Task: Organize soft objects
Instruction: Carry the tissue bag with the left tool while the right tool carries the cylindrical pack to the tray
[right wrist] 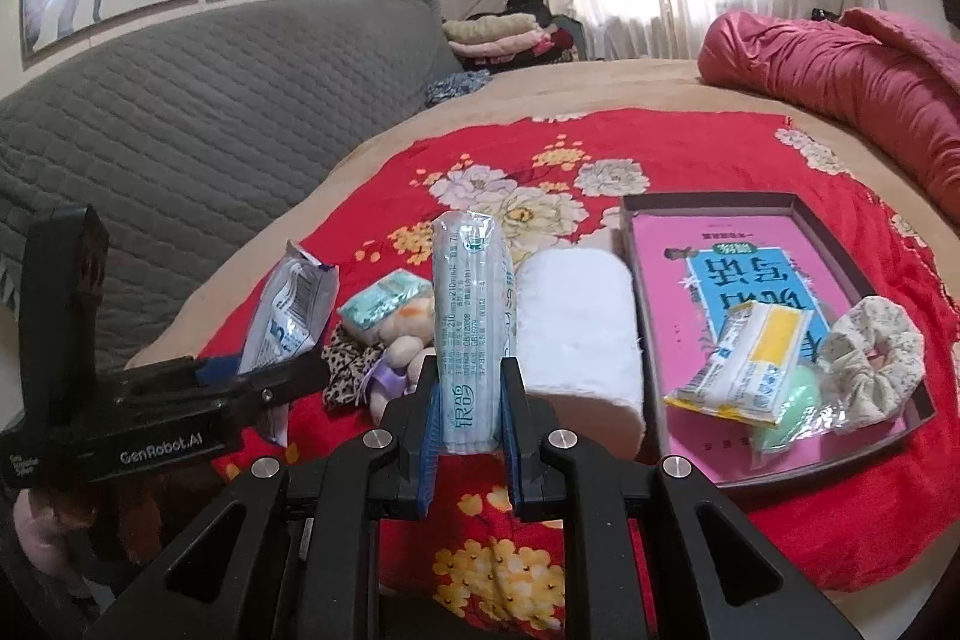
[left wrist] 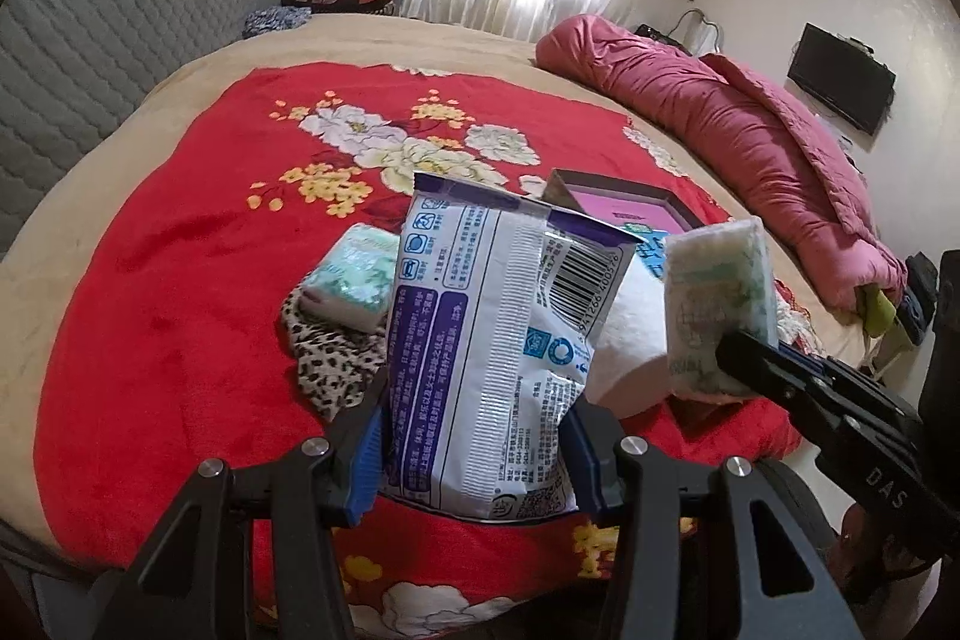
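Observation:
My left gripper (left wrist: 474, 436) is shut on a white and purple wipes packet (left wrist: 486, 340), which stands upright above the red blanket. The right wrist view shows that gripper (right wrist: 264, 370) and its packet (right wrist: 291, 310) at the left. My right gripper (right wrist: 471, 400) is shut on a slim pack of tissues (right wrist: 471, 328), also held upright. In the left wrist view this pack (left wrist: 714, 304) hangs at the right. Below them lie a white toilet roll (right wrist: 576, 328), a small green tissue pack (right wrist: 384, 304), a leopard-print scrunchie (right wrist: 348, 370) and a small plush toy (right wrist: 402, 340).
A shallow brown box (right wrist: 798, 214) at the right holds a pink book, a yellow and white packet (right wrist: 750, 364), a floral scrunchie (right wrist: 870, 358) and a green item (right wrist: 786, 400). A rolled pink quilt (left wrist: 750, 130) lies along the bed's far right. A grey padded headboard (right wrist: 180, 112) stands at the left.

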Motion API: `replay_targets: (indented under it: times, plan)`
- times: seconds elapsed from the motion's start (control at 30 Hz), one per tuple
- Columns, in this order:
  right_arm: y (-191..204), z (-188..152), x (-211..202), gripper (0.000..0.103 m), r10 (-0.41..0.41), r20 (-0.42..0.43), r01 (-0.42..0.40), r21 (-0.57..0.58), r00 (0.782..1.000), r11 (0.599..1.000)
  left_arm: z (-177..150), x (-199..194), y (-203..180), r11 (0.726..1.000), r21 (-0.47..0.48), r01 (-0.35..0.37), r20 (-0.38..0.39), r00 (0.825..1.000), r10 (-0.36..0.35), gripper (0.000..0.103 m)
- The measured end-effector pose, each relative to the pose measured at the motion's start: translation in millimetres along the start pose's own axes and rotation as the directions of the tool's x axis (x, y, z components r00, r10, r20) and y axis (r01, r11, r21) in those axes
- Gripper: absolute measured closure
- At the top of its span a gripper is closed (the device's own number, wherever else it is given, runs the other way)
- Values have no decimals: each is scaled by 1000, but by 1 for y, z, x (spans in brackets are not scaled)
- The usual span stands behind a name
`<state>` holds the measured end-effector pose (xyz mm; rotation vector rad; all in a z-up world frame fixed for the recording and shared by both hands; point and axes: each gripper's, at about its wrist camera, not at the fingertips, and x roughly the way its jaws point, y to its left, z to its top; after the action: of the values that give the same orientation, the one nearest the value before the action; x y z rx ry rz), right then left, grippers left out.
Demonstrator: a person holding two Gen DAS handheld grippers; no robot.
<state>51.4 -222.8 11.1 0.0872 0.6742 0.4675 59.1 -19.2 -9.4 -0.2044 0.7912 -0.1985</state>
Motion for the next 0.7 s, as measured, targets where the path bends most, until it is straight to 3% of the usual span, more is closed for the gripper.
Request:
replay_targets:
  times: [0.47,0.7]
  plan:
    - [-38,6,-37,85,-66,103,57,82,993,995,9,-4,-71,993,98,70,16,997,-72,52]
    - [-71,6,-60,85,-171,151,151,136,974,979,19,8,-115,981,165,104,8,994,-106,52]
